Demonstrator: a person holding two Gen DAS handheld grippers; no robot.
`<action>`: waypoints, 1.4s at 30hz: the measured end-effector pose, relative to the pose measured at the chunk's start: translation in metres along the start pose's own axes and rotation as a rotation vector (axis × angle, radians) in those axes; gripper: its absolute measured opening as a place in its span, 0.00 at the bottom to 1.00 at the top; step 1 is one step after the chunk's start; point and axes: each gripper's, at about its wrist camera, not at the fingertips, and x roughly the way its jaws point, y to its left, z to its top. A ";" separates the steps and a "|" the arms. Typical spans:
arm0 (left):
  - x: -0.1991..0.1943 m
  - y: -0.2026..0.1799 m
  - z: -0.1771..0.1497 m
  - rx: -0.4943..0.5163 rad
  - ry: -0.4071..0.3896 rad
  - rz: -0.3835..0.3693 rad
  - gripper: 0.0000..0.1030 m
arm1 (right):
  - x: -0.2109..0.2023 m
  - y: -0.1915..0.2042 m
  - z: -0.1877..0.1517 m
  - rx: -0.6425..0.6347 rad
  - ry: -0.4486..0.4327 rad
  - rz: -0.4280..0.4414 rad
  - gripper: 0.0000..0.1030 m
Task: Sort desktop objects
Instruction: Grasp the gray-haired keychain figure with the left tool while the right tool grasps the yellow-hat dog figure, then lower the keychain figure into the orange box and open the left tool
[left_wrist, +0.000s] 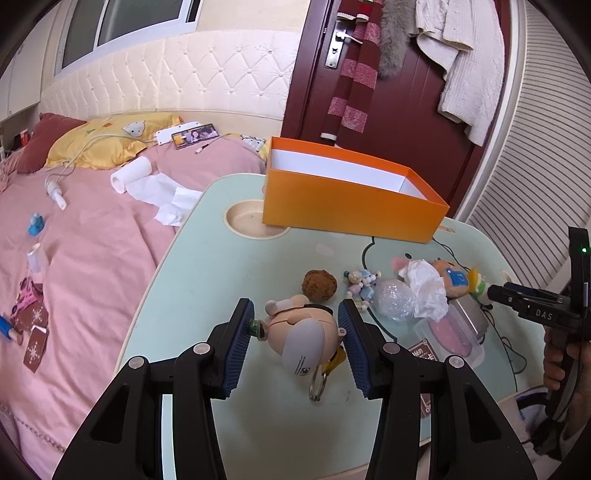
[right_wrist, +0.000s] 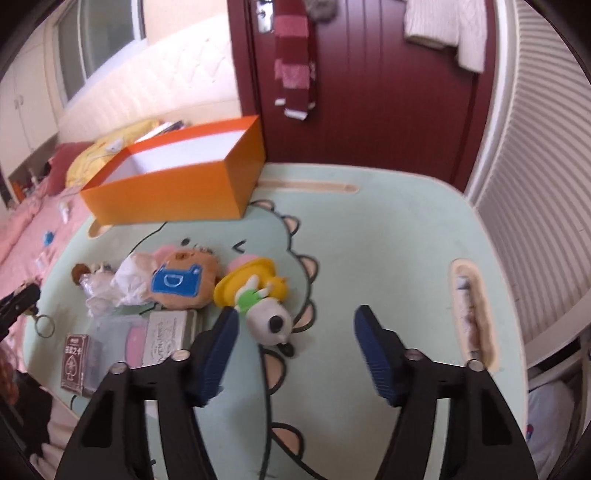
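Observation:
My left gripper (left_wrist: 295, 307) is shut on a small big-headed figurine keychain (left_wrist: 306, 336); both blue pads press its sides and its metal ring hangs below. An open orange box (left_wrist: 354, 206) (right_wrist: 166, 192) stands at the far side of the mint table (left_wrist: 221, 266). My right gripper (right_wrist: 297, 312) is open over bare tabletop with nothing between its pads. A white dog plush with a yellow hat (right_wrist: 258, 299) lies just beside its left finger, untouched. In the left wrist view the right gripper (left_wrist: 517, 295) sits at the right edge, by the plush pile.
A brown fuzzy ball (left_wrist: 319, 285), a bead toy (left_wrist: 362, 286), a bubble-wrap ball (left_wrist: 393, 299), crumpled tissue (left_wrist: 426, 291) and a brown plush with a blue patch (right_wrist: 181, 280) crowd the table's middle. A tin (right_wrist: 166, 332) and a card box (right_wrist: 75, 362) lie near the front. A pink bed lies left.

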 end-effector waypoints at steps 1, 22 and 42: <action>0.000 -0.001 0.000 0.003 0.000 0.000 0.48 | 0.001 0.004 0.000 -0.018 -0.005 -0.005 0.62; 0.004 -0.043 0.071 0.136 -0.114 0.016 0.48 | 0.001 -0.010 0.001 0.082 -0.062 -0.029 0.31; 0.136 -0.050 0.141 0.066 0.071 0.051 0.48 | 0.006 -0.011 -0.001 0.119 -0.045 0.014 0.32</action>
